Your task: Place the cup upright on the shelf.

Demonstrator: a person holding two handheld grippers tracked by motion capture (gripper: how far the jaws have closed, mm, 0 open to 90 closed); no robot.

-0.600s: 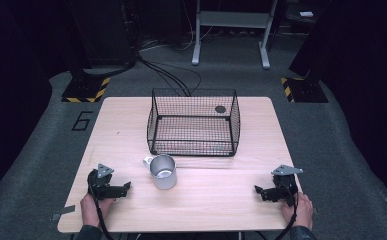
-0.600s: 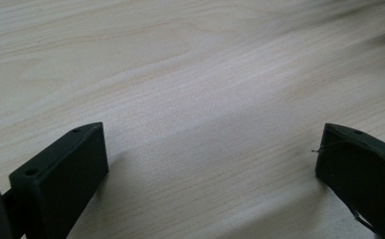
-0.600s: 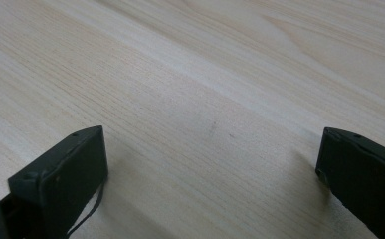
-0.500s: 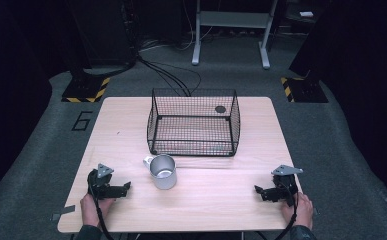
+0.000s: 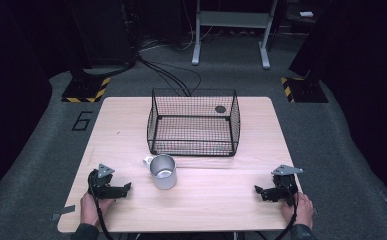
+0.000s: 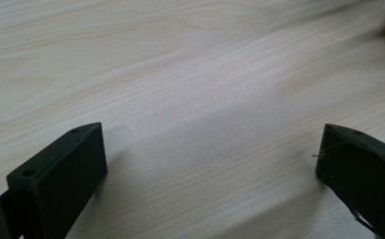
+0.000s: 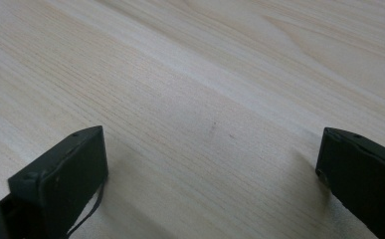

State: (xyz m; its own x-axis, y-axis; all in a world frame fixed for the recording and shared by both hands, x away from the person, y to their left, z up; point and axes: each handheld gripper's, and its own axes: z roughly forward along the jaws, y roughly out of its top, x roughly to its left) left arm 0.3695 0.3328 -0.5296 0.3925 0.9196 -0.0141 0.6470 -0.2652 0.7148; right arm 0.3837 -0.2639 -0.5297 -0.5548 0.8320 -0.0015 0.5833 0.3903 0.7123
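At the left of the high view, the person's left hand [image 5: 89, 207] is resting on the near edge of the wooden table [image 5: 131, 120], holding the left gripper [image 5: 122, 189], whose jaws are pointing rightward toward the table's middle. In the left gripper view those jaws are standing wide apart with nothing between them but bare wood grain; a pale rounded shape is being cut off at the upper right corner of that view, too little of it showing to say what it is. A cable is trailing from this gripper off the table's near edge.

Just right of the left gripper, a metal mug [image 5: 163, 171] is standing upright, its handle turned to the left and back. Behind it, near but apart, a black wire basket [image 5: 193, 129] is sitting at the table's middle; a small dark round thing [image 5: 220, 109] is showing at its far right corner, and whether it is lying inside or behind the mesh is hard to tell.

At the right, the right hand [image 5: 301, 210] is holding the right gripper [image 5: 259, 191], jaws pointing left. In the right gripper view its jaws are likewise spread wide and gripping nothing.
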